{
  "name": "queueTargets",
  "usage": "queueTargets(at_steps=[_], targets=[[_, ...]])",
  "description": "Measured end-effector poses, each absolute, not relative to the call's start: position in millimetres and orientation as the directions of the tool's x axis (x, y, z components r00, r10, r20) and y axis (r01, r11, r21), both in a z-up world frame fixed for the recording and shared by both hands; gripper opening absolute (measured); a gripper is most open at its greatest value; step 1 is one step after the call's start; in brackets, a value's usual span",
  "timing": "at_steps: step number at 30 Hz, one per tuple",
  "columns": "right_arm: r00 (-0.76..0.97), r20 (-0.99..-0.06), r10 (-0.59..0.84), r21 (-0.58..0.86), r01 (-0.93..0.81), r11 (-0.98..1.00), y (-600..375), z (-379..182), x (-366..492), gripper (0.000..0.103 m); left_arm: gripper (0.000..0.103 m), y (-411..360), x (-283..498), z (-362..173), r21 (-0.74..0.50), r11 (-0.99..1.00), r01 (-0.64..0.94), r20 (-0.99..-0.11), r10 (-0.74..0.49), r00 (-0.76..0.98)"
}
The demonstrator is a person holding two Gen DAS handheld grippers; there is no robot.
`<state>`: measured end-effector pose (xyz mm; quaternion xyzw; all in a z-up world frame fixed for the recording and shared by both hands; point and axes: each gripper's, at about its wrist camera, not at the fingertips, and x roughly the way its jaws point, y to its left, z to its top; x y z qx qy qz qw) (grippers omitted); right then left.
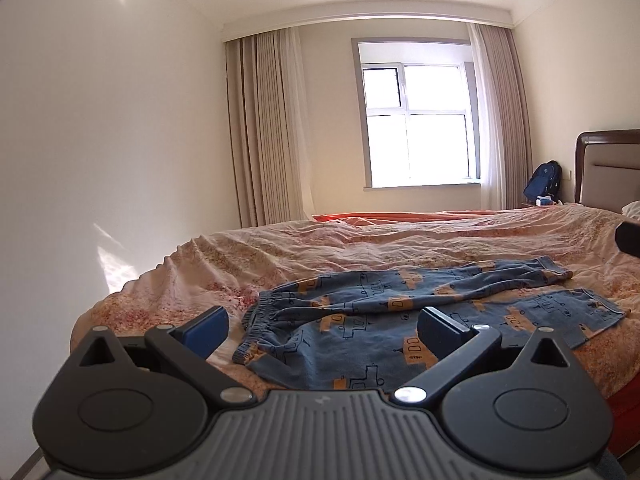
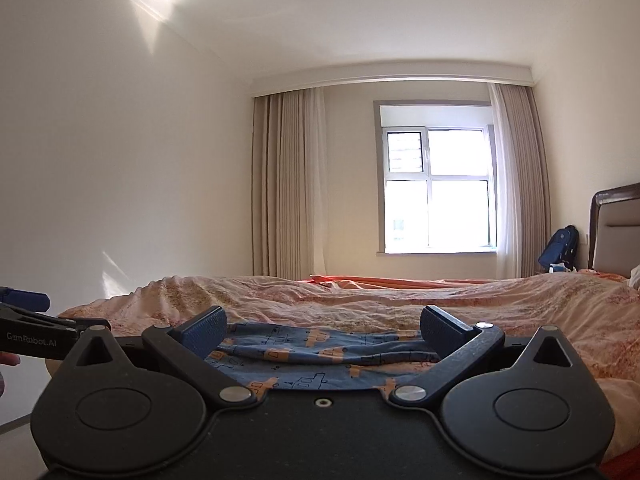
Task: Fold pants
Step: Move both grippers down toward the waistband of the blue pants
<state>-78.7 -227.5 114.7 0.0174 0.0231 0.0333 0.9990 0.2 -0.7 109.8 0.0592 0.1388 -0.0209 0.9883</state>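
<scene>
Blue pants with an orange print lie spread on the bed, waistband toward the left and both legs running right. My left gripper is open and empty, just in front of the waist end. My right gripper is open and empty, low over the near edge of the pants. The left gripper's finger shows at the left edge of the right wrist view. A dark tip of the right gripper shows at the right edge of the left wrist view.
The bed has a wrinkled pink floral cover and a brown headboard at the right. A blue backpack sits by the far wall under a curtained window. A white wall runs along the left.
</scene>
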Motion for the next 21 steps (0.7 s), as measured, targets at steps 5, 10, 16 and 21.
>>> queueTargets(at_steps=[5,10,16,21], targets=[[0.993,-0.018,0.121,-0.011,-0.121,0.993,-244,138,-56,0.103,0.103,7,42,103,0.048,0.998,0.033,-0.313,-0.016,0.949],[0.994,-0.014,0.107,-0.007,-0.107,0.994,-268,123,-26,0.103,0.103,35,101,62,-0.129,0.992,-0.012,-0.390,-0.039,0.920],[0.970,-0.192,0.150,-0.017,-0.156,0.988,-294,74,55,0.103,0.103,61,195,42,-0.040,0.995,-0.088,-0.428,0.063,0.902],[0.938,-0.255,0.236,-0.029,-0.251,0.967,-310,66,153,0.103,0.103,68,281,34,0.075,0.995,-0.064,-0.444,0.091,0.891]])
